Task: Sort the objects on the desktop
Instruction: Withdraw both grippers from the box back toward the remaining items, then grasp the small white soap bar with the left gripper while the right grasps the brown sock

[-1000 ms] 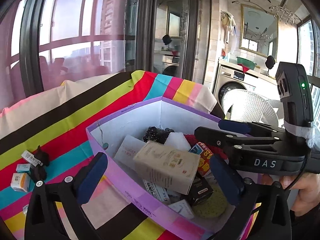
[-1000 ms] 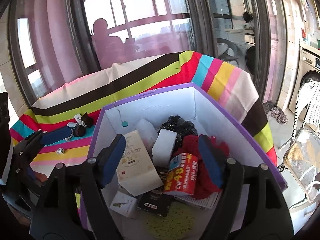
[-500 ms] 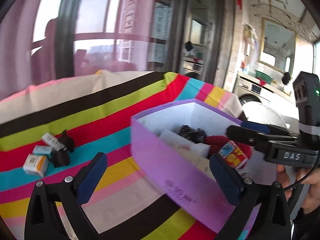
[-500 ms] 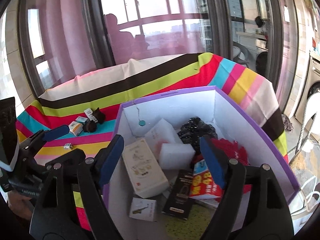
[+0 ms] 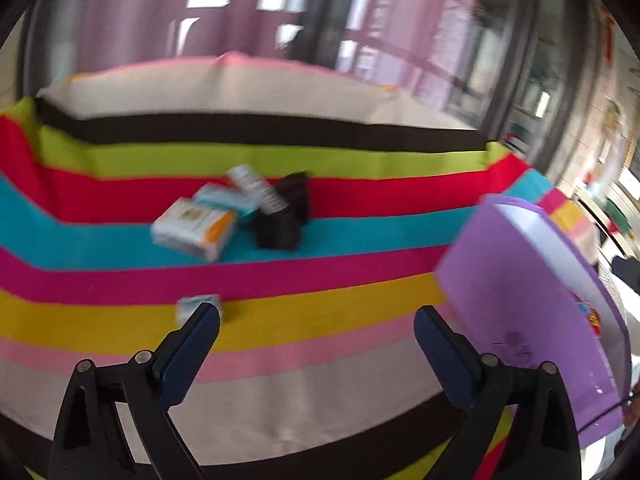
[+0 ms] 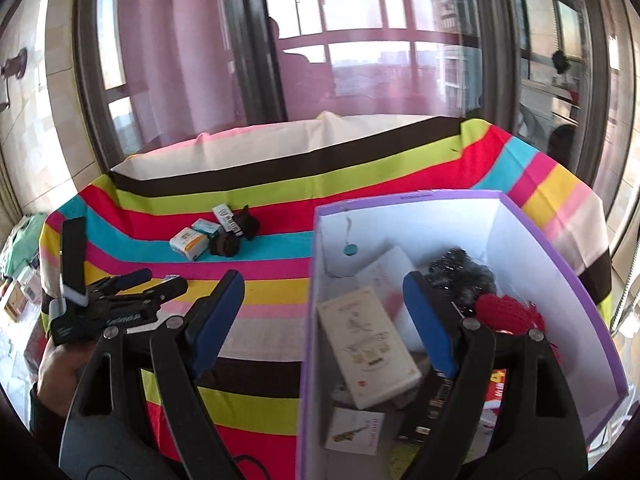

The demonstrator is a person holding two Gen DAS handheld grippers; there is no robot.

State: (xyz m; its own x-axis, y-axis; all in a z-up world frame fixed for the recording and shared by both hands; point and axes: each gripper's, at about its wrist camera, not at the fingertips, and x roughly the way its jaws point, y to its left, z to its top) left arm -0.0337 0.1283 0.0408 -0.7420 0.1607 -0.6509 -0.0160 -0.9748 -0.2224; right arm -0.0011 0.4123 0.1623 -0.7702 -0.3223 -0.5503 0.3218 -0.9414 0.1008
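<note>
Nearest, right gripper: jaws opening, nothing between the pads; its right finger hangs over the box, its left over the cloth.
Left gripper: jaws wide but closing, nothing held, over the pink and yellow stripes.
Box: purple, white inside, on the right, holding a cream carton, red yarn and more.
Small packet: just beyond the left finger.
Farther left, on the teal stripe: cartons touching black clips.
Cloth: striped, covering the table.
</note>
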